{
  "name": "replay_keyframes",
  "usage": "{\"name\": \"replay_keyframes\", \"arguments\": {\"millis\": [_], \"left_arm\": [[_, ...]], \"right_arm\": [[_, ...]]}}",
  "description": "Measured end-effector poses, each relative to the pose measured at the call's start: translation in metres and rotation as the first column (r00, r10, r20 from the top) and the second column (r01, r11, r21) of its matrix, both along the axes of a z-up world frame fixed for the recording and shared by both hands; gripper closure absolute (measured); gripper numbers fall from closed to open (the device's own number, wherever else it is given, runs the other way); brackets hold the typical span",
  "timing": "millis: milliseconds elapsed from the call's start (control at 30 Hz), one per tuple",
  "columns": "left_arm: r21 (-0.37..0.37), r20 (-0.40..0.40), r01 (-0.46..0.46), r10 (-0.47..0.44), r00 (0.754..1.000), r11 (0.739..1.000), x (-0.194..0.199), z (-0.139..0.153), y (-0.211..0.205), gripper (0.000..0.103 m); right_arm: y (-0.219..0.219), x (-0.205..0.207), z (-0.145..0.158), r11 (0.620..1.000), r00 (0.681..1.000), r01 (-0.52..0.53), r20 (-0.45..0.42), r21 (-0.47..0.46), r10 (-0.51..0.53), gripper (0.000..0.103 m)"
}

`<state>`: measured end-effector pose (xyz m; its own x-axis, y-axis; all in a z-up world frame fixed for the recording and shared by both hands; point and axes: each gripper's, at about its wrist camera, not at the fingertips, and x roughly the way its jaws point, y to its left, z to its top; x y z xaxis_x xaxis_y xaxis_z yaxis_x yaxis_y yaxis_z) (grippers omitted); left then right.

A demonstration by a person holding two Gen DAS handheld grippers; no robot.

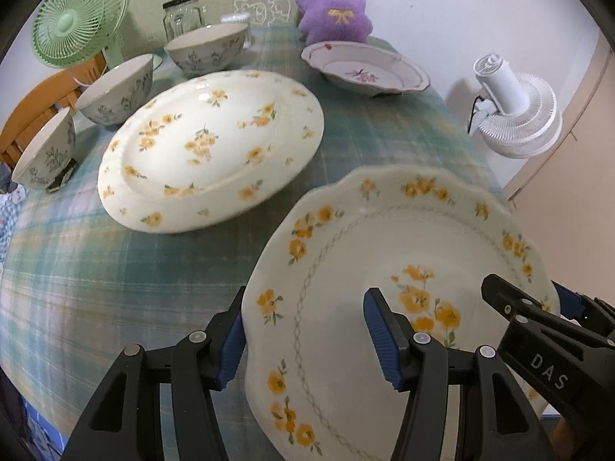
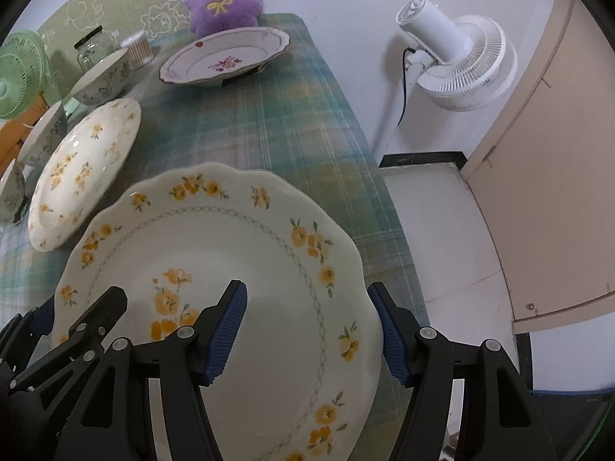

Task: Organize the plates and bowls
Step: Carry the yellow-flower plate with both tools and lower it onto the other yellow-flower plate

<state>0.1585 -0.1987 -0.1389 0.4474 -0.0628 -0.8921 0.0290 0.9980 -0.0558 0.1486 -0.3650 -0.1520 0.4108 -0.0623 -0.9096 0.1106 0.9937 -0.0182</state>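
A scalloped cream plate with yellow flowers (image 1: 384,253) (image 2: 238,238) is held between both grippers above the table's near right corner. My left gripper (image 1: 307,342) has one finger under its left rim and one over its face. My right gripper (image 2: 311,334) straddles its right rim the same way. The right gripper shows in the left wrist view (image 1: 538,319), and the left gripper in the right wrist view (image 2: 77,326). A round plate with yellow flowers (image 1: 211,146) (image 2: 84,165) lies on the table. Three grey-patterned bowls (image 1: 115,92) stand along the left. A pink-flowered dish (image 1: 365,67) (image 2: 226,61) sits at the back.
The table has a green plaid cloth (image 1: 115,269). A purple plush toy (image 1: 334,4), a glass jar (image 1: 182,15) and a green fan (image 1: 77,15) stand at the back. A white fan (image 2: 457,61) stands on the floor to the right of the table.
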Motion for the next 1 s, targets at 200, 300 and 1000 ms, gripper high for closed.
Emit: {"name": "replay_keyframes", "arguments": {"millis": [200,300,1000], "left_arm": [[0.029,-0.013,-0.012,0.012,1.0,1.0,0.001,-0.006,-0.005,0.039],[0.027,-0.037,-0.013,0.014,0.999,1.0,0.002,-0.005,-0.006,0.035],[0.044,0.128,-0.025,0.019,0.992,0.999,0.014,0.089,0.044,0.016]], "right_arm": [[-0.003,0.004,-0.007,1.0,1.0,-0.017,-0.023,0.018,0.017,0.035],[-0.01,0.004,-0.005,0.997,1.0,-0.01,-0.026,0.08,0.012,0.035],[0.041,0.007,0.101,0.997,0.973,-0.055,0.228,0.046,0.043,0.022]]}}
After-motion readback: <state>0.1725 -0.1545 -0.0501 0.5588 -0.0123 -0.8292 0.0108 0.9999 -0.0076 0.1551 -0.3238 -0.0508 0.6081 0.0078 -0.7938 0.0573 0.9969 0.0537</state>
